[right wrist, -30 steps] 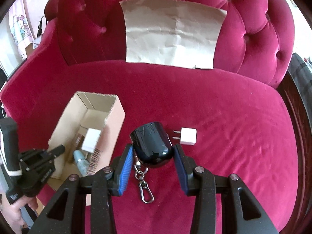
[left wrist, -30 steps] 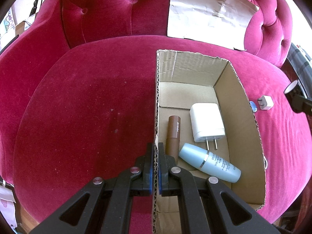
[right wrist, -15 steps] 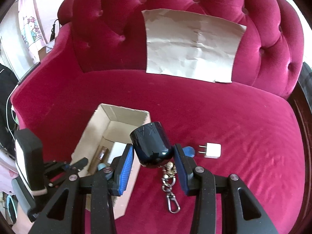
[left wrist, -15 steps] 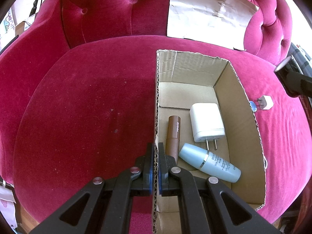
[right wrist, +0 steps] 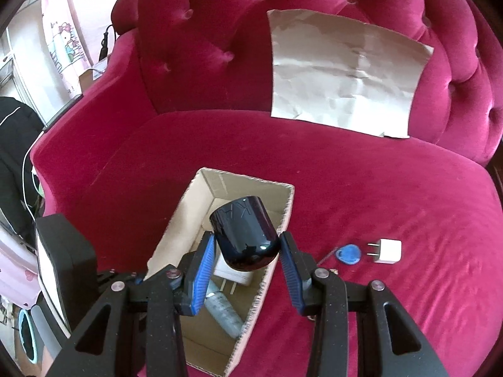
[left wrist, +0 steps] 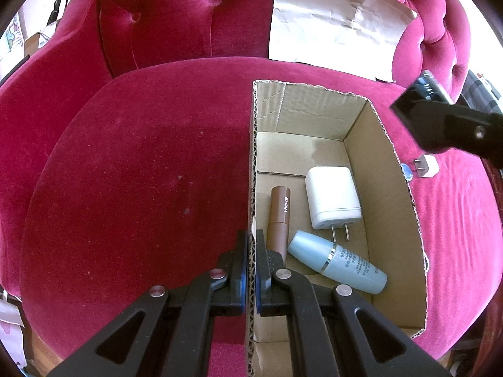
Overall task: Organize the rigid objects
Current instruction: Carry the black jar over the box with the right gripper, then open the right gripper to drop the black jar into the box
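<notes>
Left wrist view: the left tool (left wrist: 250,270) pinches the cardboard box (left wrist: 389,194) wall; the right tool's tips lie outside the frame. Inside the box lie a brown tube (left wrist: 279,216), white charger (left wrist: 333,201) and blue bottle (left wrist: 339,262).

Right wrist view: the right tool (right wrist: 248,259), partly open, grips a glossy black rounded object (right wrist: 246,235) above the box (right wrist: 283,216), hiding the charger's upper part.
</notes>
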Motion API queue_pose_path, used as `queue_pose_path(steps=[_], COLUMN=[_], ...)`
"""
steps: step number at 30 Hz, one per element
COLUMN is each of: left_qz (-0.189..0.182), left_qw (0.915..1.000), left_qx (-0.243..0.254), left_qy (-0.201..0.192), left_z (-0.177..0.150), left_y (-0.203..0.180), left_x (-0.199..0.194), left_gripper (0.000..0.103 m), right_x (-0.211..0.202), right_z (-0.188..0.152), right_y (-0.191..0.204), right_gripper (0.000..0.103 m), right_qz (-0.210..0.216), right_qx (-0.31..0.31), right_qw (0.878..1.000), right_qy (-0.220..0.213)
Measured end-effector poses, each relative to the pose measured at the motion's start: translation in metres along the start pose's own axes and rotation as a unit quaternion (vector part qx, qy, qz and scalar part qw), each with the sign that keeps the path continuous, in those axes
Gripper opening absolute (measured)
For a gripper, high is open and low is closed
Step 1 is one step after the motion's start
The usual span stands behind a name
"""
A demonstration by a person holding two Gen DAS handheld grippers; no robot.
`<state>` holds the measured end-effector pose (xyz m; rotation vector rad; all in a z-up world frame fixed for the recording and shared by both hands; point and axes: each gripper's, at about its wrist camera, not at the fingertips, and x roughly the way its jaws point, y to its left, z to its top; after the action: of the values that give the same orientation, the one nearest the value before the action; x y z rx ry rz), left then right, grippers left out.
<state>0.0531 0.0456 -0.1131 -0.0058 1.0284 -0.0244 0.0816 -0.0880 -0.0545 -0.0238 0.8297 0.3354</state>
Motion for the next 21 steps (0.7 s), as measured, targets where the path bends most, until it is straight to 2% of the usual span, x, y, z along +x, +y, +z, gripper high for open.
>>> queue_pose_path(steps=[14, 21], left_qz=[-0.001, -0.002], left_qw=[1.0000, 1.0000], left_qx=[0.000, -0.001], left_qy=[0.000, 0.001], left_z=[0.000, 0.001], left_y=[-0.001, -0.002], left_x=[0.001, 0.002], left_gripper=[0.003, 0.003], right_x=[0.039, 0.042], right_z=[-0.012, -0.011], right_y=[0.014, 0.012], right_gripper=[0.045, 0.045], right_qz=[0.023, 0.028], right_qx=[0.000, -0.006], right_qw=[0.999, 0.999], right_qy=[0.025, 0.023])
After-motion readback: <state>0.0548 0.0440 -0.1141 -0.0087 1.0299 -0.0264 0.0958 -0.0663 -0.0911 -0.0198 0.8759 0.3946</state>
